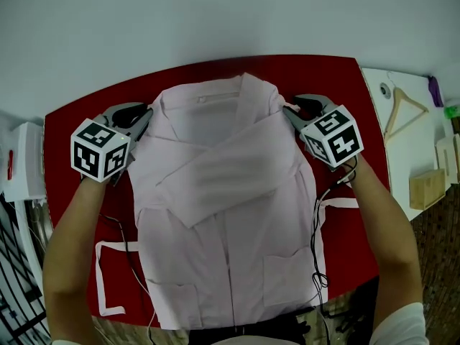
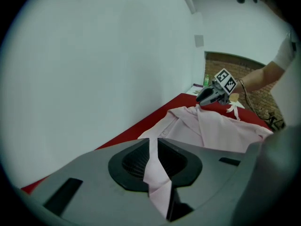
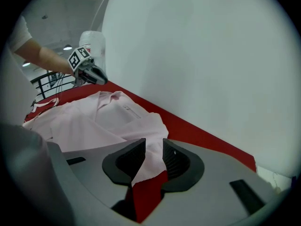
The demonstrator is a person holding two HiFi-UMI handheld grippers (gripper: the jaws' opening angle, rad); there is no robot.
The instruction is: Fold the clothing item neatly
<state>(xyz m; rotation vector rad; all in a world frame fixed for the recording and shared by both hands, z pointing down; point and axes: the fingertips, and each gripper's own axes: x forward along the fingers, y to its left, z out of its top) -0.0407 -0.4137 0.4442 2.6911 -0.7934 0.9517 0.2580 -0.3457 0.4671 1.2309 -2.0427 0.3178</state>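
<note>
The far edge of the red table [image 1: 68, 121] is met by a white wall [image 1: 215, 13] at 12 o'clock, so little open room is left there. Bare red margins are kept at 9 and 3 o'clock. The pink garment [image 1: 230, 214] is spread down the table's middle, with a sleeve folded across its chest and its hem reaching the near edge at 6 o'clock. There the hem is partly lost in shadow.

The shoulder at 10 o'clock is pinched by the left gripper [image 1: 146, 115], whose jaws are nearly closed, with fabric filling the narrow slit. At 2 o'clock the right gripper [image 1: 290, 111] is held with its jaws clearly apart, and cloth lies loosely between them, unpressed.

A white tie strip [image 1: 108, 279] is looped at 7 o'clock. A black cable [image 1: 315, 236] is trailed along the garment's right edge. A wooden hanger [image 1: 392, 113] is seen on a side surface at 3 o'clock. Both forearms are cut off by the frame.
</note>
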